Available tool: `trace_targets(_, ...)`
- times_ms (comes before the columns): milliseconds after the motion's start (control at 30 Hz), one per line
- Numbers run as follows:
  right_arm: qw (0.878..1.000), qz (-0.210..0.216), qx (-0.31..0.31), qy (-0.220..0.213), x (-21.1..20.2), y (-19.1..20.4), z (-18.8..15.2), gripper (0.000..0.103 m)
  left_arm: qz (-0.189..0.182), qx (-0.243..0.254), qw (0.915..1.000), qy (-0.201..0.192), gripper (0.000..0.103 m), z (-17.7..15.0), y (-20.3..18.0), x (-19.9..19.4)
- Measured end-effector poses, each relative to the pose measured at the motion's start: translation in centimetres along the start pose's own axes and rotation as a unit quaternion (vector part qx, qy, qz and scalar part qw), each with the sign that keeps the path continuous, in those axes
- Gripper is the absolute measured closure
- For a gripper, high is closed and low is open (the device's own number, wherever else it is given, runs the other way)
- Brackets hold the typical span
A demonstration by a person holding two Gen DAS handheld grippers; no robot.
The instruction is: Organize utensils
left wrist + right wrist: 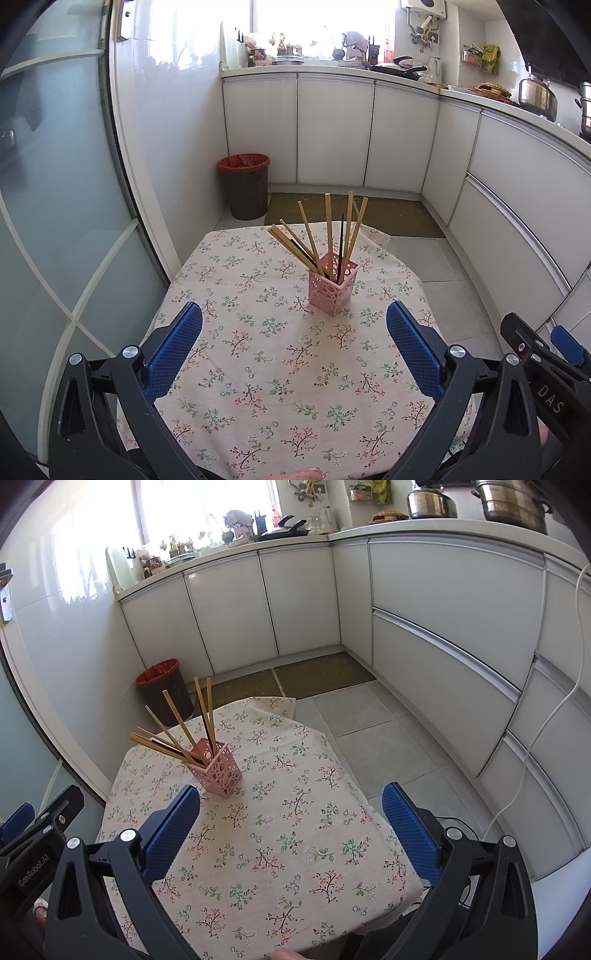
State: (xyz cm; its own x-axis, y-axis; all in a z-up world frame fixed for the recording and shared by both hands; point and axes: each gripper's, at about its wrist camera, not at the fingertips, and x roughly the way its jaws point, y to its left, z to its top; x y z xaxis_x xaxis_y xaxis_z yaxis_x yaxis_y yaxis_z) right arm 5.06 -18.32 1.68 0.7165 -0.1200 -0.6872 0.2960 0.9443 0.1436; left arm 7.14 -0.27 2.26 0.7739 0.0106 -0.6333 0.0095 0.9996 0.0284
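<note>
A pink lattice holder (333, 285) (218, 766) stands upright on the flowered tablecloth (280, 369) (288, 849). Several wooden chopsticks (327, 229) (173, 744) and a dark one (340, 243) stick out of it, fanned to the left and upward. My left gripper (294, 314) is open, well short of the holder, nothing between its blue pads (173, 350). My right gripper (291, 794) is open too, with the holder ahead and to its left, and holds nothing. Each gripper shows at the edge of the other's view.
A brown bin with a red liner (244, 184) (166, 690) stands on the floor beyond the table. White cabinets (332, 129) (443, 627) run along the back and right. A white cable (546, 720) hangs at the right. A glass door (55, 221) is at the left.
</note>
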Motion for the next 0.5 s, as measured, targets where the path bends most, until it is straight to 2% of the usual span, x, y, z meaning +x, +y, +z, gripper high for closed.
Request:
trace_targets(233, 1.0, 0.0, 0.001, 0.003, 0.2, -0.04, 0.0, 0.007, 0.004, 0.003, 0.9999, 0.011, 0.007, -0.04, -0.19, 0.4)
trace_targets(400, 1.0, 0.001, 0.005, 0.009, 0.49, -0.13, -0.01, 0.007, 0.004, 0.022, 0.9997, -0.003, 0.009, -0.29, -0.87, 0.28)
trace_targets(500, 1.0, 0.0, 0.005, 0.01, 0.65, -0.18, -0.06, 0.007, 0.0, 0.023, 0.9996, -0.015, 0.018, -0.29, -0.95, -0.04)
